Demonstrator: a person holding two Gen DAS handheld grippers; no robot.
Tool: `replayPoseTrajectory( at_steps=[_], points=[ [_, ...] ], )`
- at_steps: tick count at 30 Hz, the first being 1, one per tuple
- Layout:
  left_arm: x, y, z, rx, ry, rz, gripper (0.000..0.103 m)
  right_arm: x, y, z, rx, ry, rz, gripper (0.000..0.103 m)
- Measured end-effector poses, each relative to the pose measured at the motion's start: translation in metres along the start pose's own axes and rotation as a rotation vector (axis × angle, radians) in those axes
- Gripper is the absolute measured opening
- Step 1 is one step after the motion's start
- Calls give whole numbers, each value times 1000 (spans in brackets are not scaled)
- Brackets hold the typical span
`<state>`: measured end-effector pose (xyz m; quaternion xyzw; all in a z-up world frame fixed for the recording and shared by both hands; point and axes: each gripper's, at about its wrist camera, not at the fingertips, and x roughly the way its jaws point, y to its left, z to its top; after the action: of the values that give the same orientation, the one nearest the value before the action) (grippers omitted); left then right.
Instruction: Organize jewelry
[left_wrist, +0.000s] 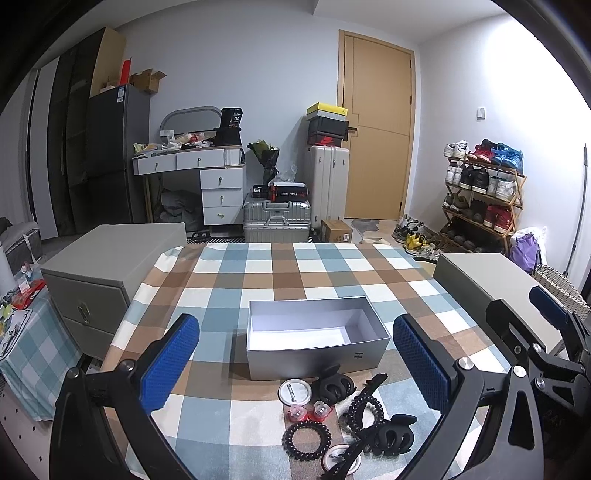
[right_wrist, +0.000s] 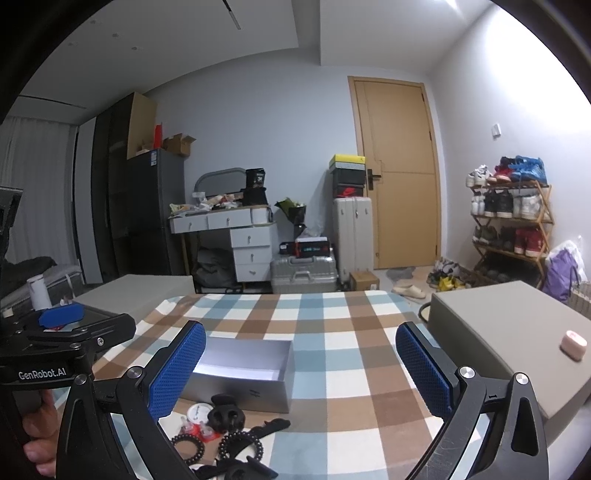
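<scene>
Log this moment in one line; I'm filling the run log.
phase: before first pick | left gripper: open, empty | right gripper: open, empty | silver box: open, empty | hair accessories: on cloth beside box

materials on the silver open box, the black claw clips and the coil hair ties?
Silver rectangular open box: likely rigid paperboard, matte metallic outside, white lining, crisp thin walls. Black claw hair clips: probably moulded plastic, matte, dull highlights. Black spiral coil hair ties: look like glossy plastic coil, glints on each loop. Both grippers open.

Both wrist cameras are looking forward, low over the checked table (left_wrist: 258, 280), the left one sitting nearer; both are sharing the gray box (left_wrist: 317, 343) (right_wrist: 243, 376) and door (left_wrist: 376, 125) (right_wrist: 399, 166).
</scene>
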<state>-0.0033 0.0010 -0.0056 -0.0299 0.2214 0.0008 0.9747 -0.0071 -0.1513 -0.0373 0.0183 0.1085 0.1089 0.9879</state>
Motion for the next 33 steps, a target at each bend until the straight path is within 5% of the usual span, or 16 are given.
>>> replayPoseTrajectory(
  at_steps=[33],
  points=[
    [5, 3, -9, -2, 35, 7, 102, -1, 4, -3, -25, 1, -14, 103]
  ],
)
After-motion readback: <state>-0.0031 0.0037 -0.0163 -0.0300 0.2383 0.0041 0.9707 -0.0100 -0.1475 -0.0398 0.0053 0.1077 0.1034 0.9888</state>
